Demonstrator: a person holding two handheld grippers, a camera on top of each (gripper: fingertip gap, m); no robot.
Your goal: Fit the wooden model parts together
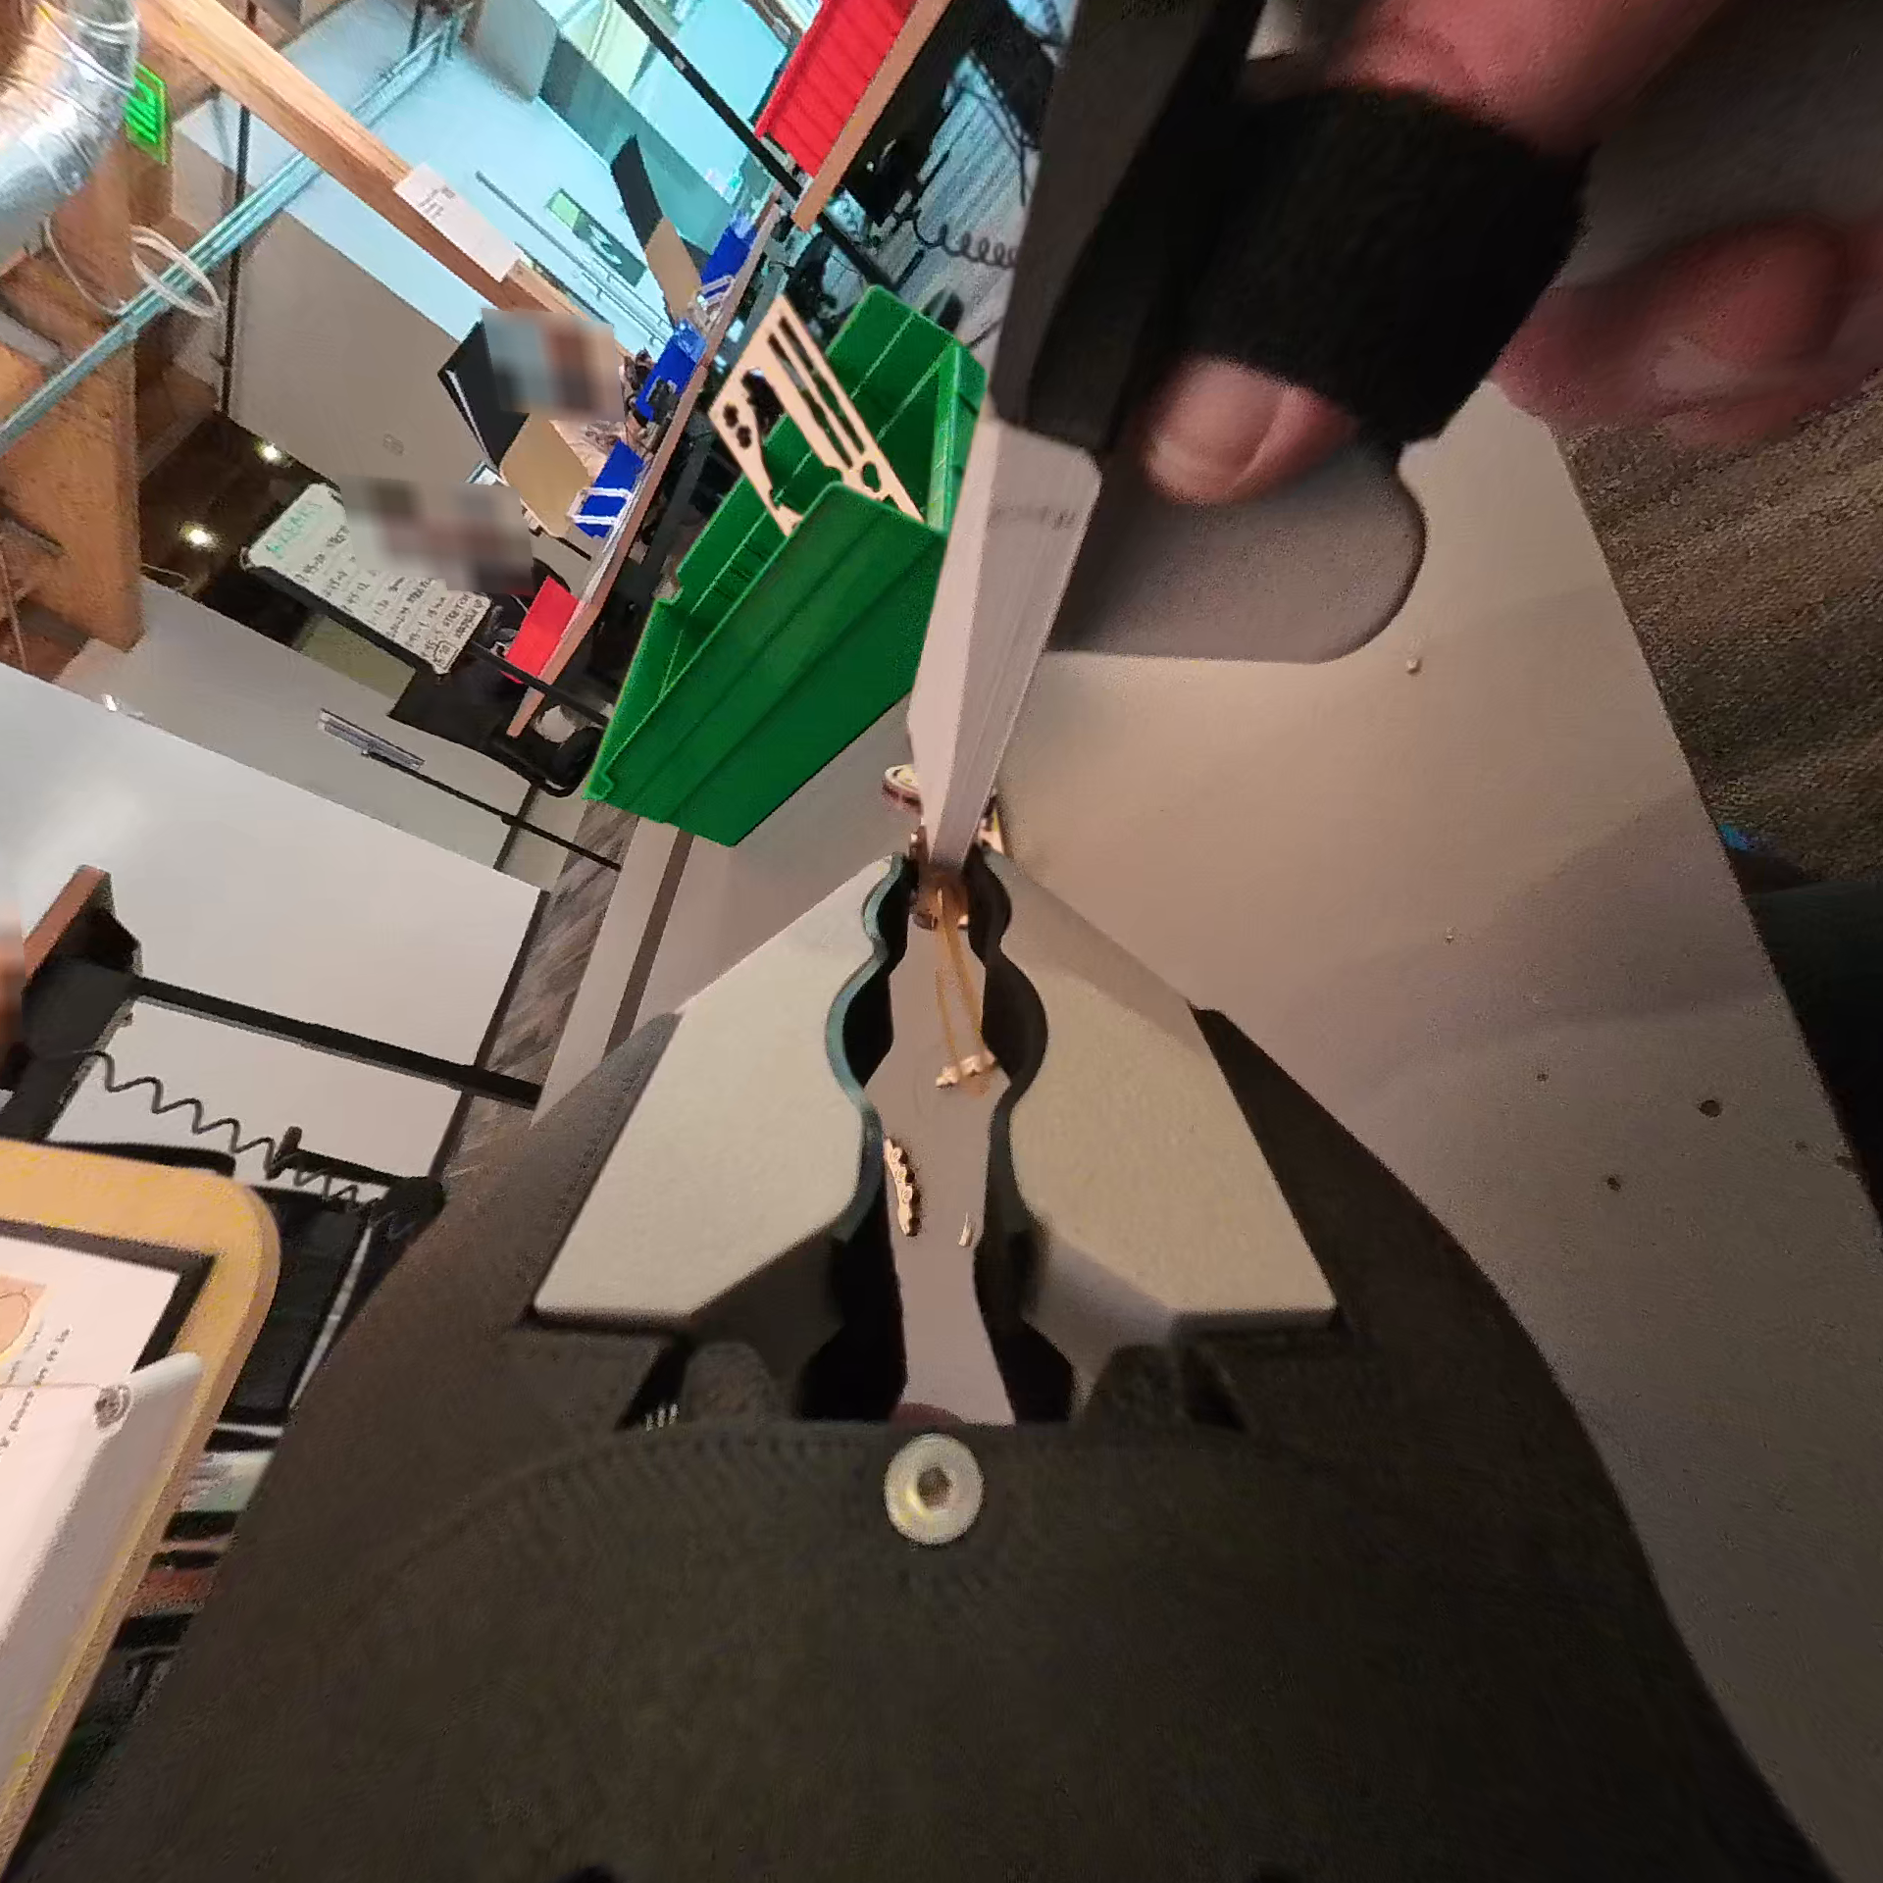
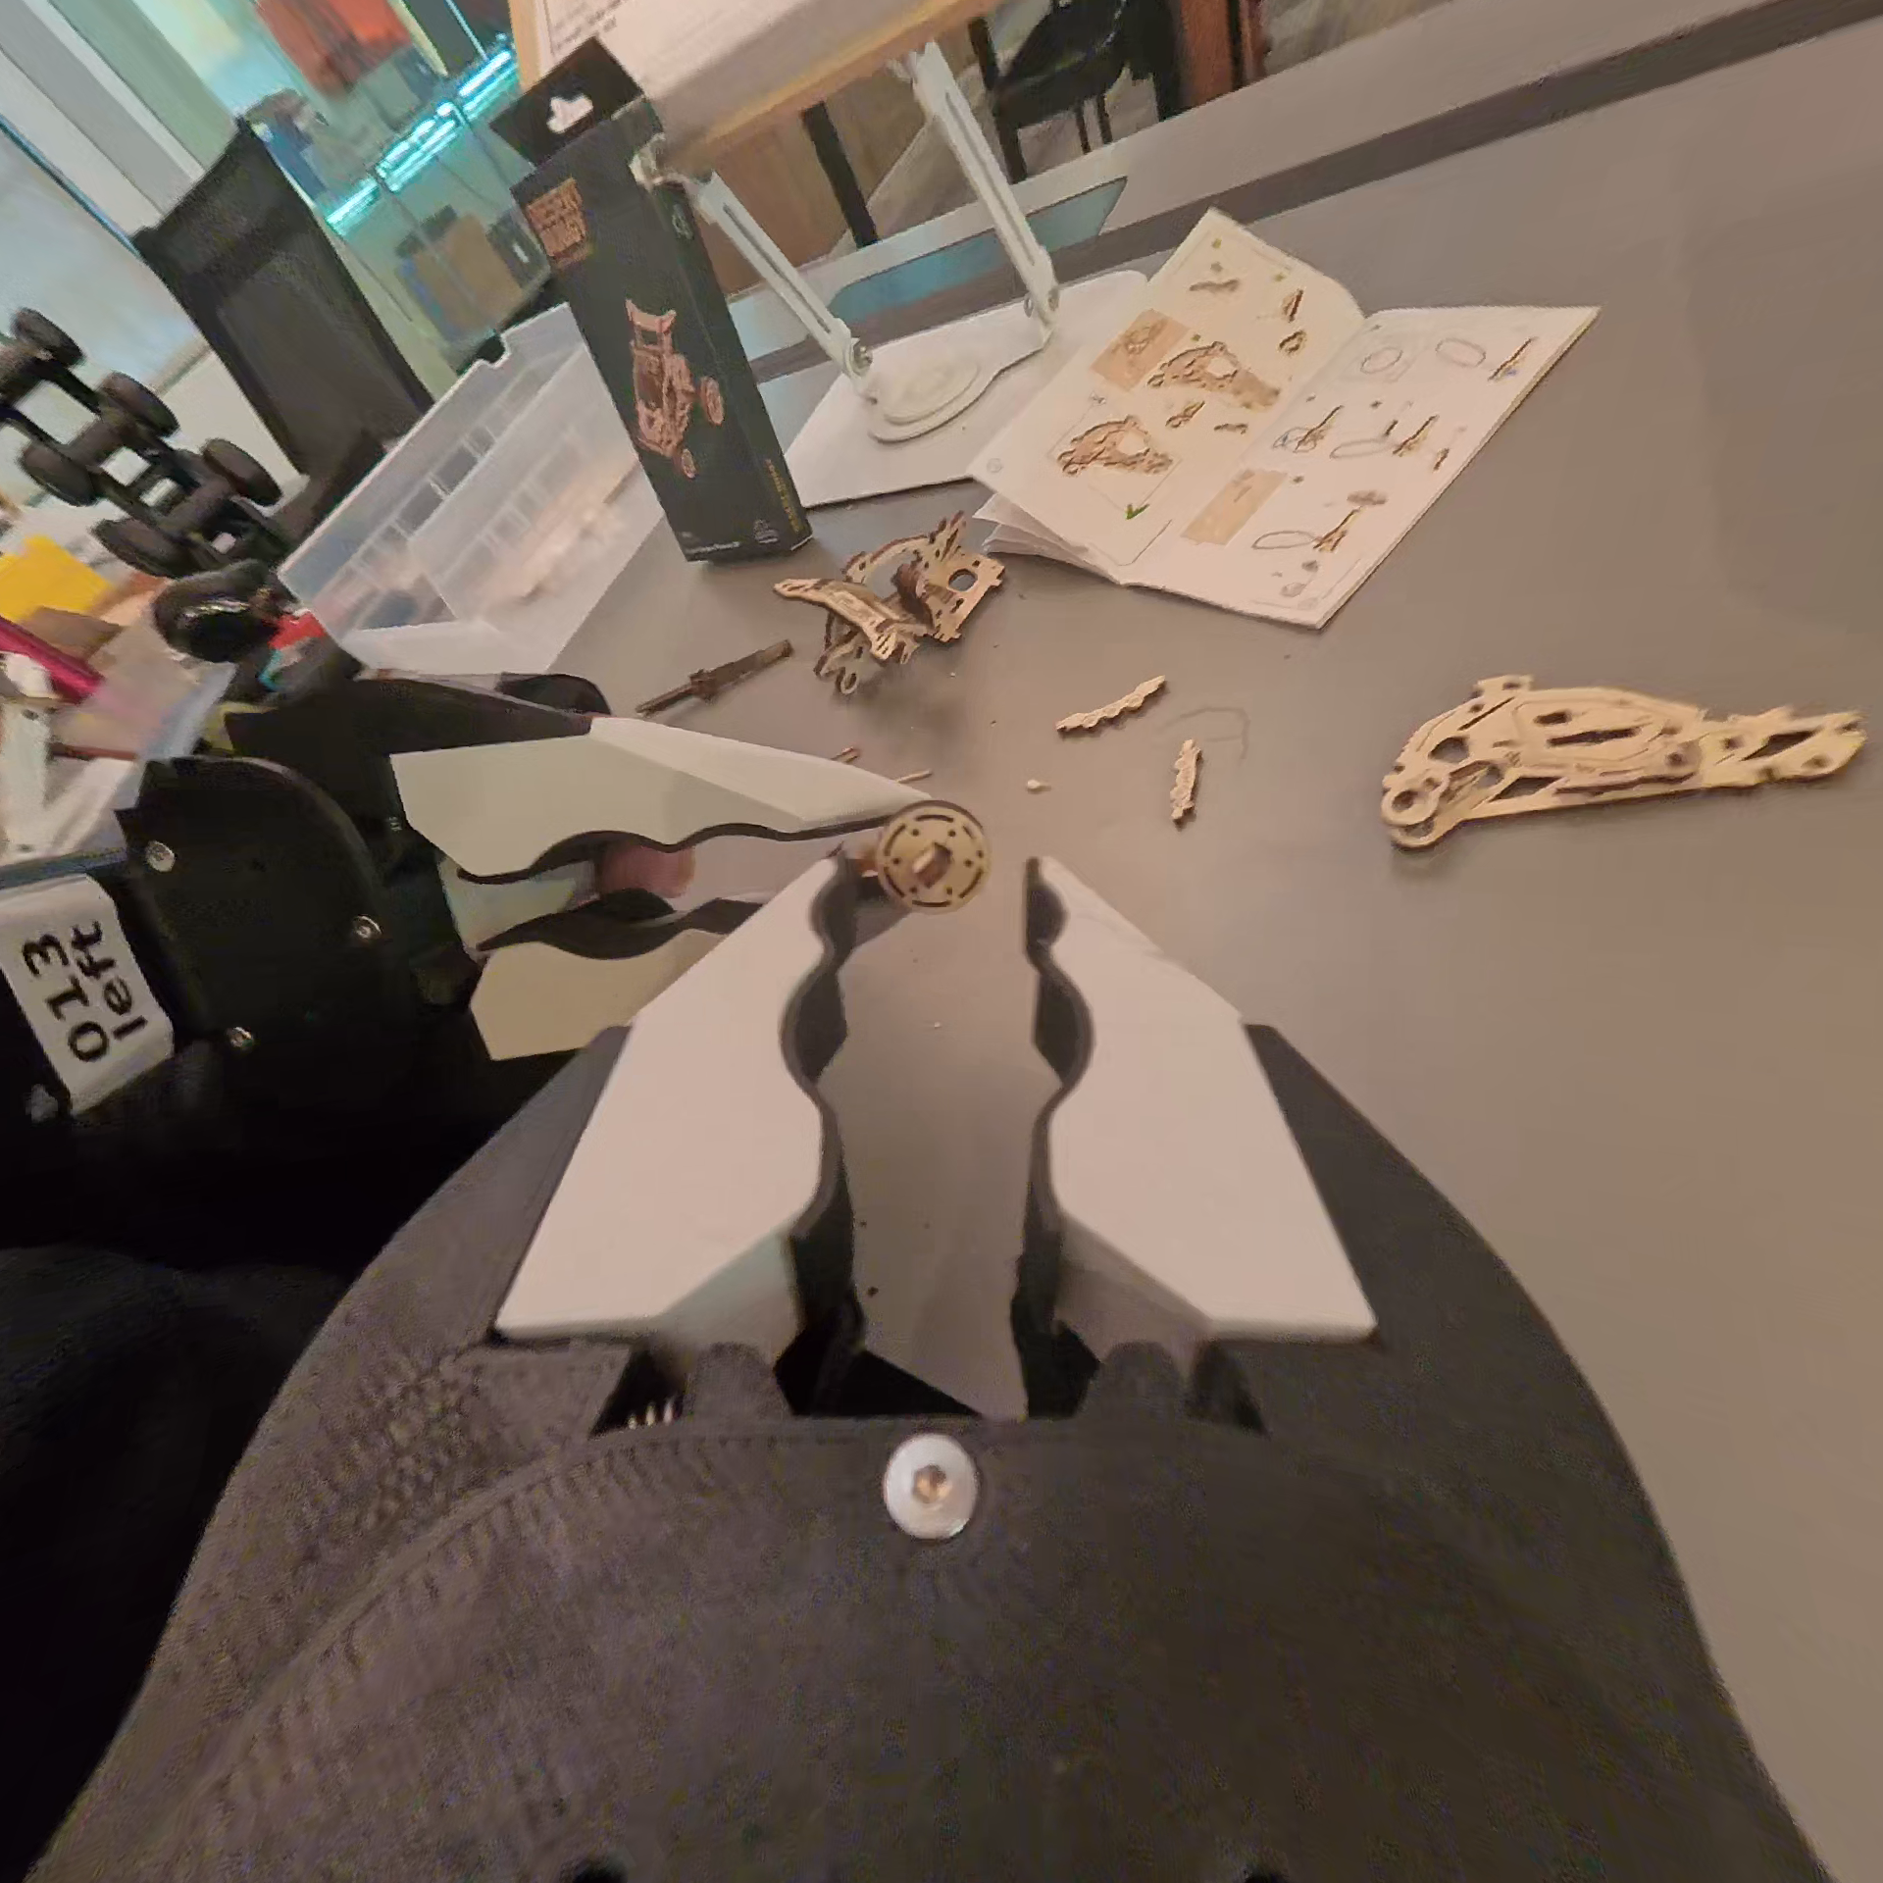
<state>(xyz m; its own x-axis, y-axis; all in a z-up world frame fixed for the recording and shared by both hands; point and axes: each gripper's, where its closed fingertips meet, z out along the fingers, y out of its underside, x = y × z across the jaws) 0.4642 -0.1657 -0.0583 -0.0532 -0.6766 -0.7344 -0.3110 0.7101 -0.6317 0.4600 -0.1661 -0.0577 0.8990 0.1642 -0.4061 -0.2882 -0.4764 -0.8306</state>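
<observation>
Right wrist view: the left gripper [image 2: 897,820] pinches a round wooden wheel [image 2: 932,858] at 12 o'clock between the spread, empty right gripper [image 2: 932,876] fingertips.

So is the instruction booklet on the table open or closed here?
Open. In the right wrist view the instruction booklet lies flat on the grey table, spread to two facing pages of diagrams, beyond the loose wooden parts.

left gripper [image 1: 943,876] tips pinched on small wooden part [image 1: 929,897] | right gripper finger [image 1: 1004,632] crosses above | green bin [image 1: 774,652] behind on grey table [image 1: 1427,968]
</observation>
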